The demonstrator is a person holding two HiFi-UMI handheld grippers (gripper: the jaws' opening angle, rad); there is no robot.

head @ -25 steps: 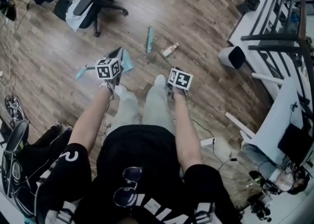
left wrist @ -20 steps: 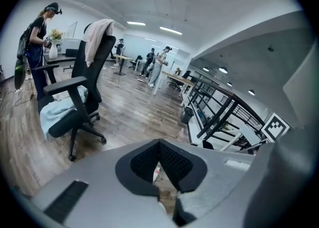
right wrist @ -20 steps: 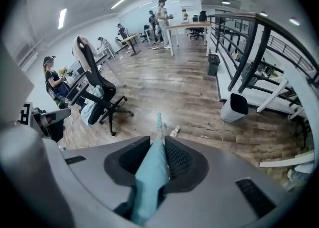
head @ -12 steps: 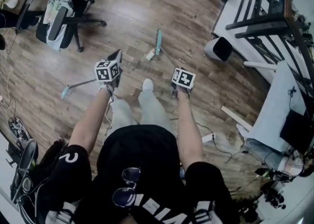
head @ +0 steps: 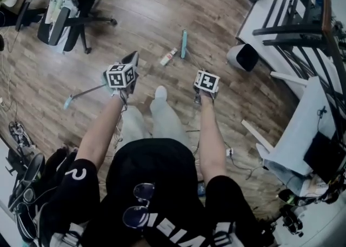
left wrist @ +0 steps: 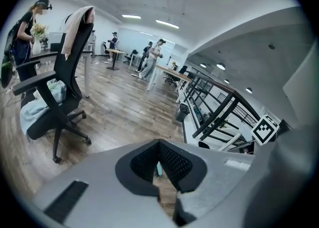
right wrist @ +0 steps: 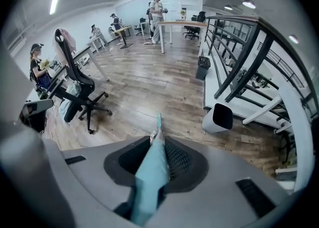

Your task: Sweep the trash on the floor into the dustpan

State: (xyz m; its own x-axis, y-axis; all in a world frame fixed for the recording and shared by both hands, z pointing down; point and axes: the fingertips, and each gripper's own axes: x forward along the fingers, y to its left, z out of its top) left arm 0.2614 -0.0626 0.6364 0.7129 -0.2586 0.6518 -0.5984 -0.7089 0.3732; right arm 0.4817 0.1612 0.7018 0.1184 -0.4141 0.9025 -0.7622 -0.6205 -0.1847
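A teal broom head [head: 184, 44] rests on the wood floor ahead of me. Its teal handle [right wrist: 152, 172] runs back between the jaws of my right gripper [head: 202, 78], which is shut on it [right wrist: 158, 147]. A small pale piece of trash [head: 168, 57] lies just left of the broom head [right wrist: 159, 119]. My left gripper [head: 132, 57] is shut, with nothing seen between its jaws [left wrist: 159, 157]. A thin dustpan handle with a teal end [head: 67, 101] sticks out to the left from under that gripper. The pan itself is hidden.
A black office chair [head: 62, 21] draped with cloth stands at the far left. A white bin [head: 241, 57] and a white desk frame [head: 292, 24] line the right side. Shoes [head: 16, 127] and cables [head: 238, 159] lie near my feet. People stand far off.
The broom head has swung from the left of the trash to its right. The teal pan seen beside my left gripper a second ago is now hidden. My view has shifted.
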